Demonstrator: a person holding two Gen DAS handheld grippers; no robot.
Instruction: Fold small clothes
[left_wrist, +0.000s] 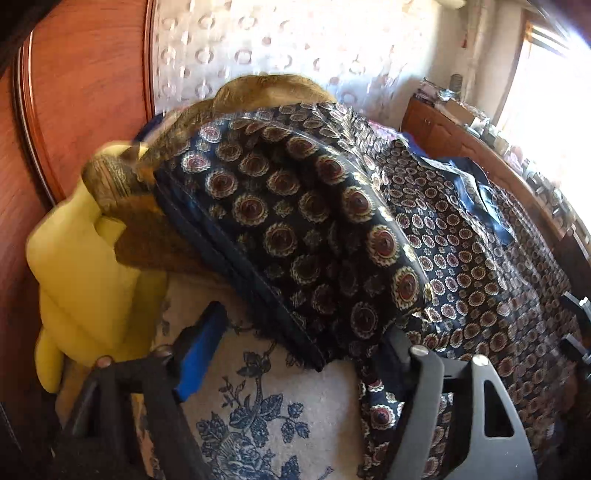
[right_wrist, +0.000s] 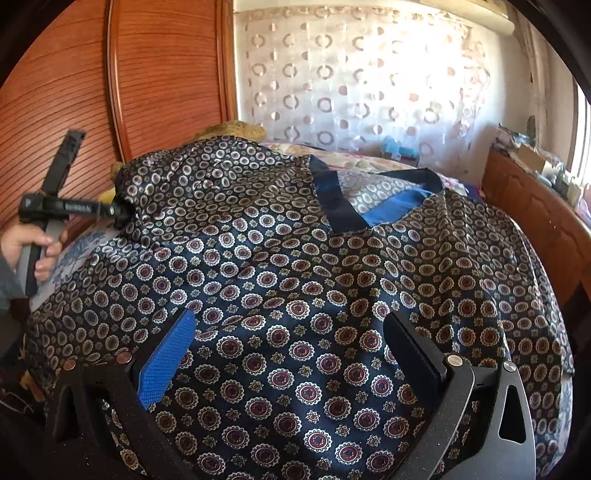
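Dark navy satin garment with round medallion print (right_wrist: 295, 295) spread over the bed (blue V-neckline up), left gripper (right_wrist: 120, 213) jaws pinching its raised corner, right gripper (right_wrist: 291, 354) jaws wide above the cloth.

Both wrist views look forward, close over the patterned garment (right_wrist: 295, 295) on the bed, sharing the curtain (left_wrist: 295, 48).
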